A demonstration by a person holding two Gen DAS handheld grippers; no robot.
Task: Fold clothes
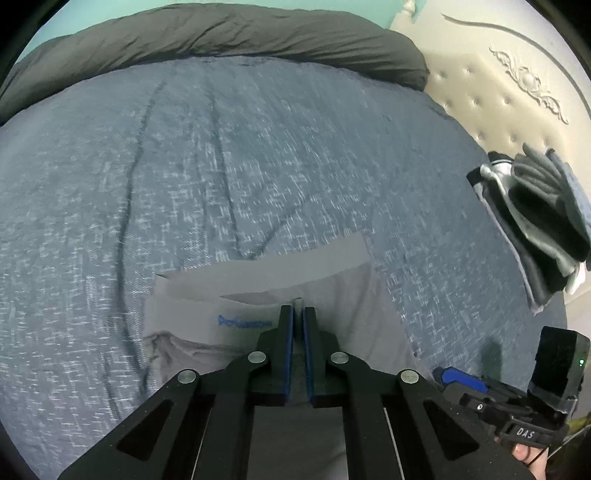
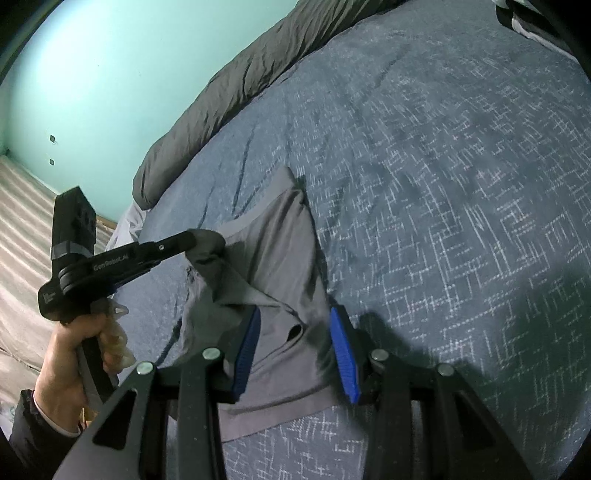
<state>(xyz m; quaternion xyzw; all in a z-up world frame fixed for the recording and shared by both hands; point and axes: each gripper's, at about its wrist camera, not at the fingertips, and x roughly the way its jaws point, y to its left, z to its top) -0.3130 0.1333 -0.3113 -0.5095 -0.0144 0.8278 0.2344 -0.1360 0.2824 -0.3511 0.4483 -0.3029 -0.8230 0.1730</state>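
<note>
A grey garment [image 1: 332,295] with a small blue logo lies on the blue-grey bed cover [image 1: 258,166]. My left gripper [image 1: 298,310] is shut on a pinch of its edge. In the right wrist view the left gripper [image 2: 192,238] holds that part of the grey garment [image 2: 273,240] lifted off the bed, with a hand [image 2: 74,350] on its handle. My right gripper [image 2: 295,314] stands open low over the near part of the cloth, its blue pads [image 2: 343,354] apart with fabric lying between them. From the left wrist view the right gripper [image 1: 456,376] shows at the lower right.
A stack of folded dark and light clothes [image 1: 535,221] sits at the right by the cream tufted headboard [image 1: 517,92]. A dark grey duvet [image 1: 221,33] is bunched along the bed's far edge. A teal wall [image 2: 92,92] and striped floor [image 2: 22,221] lie beyond.
</note>
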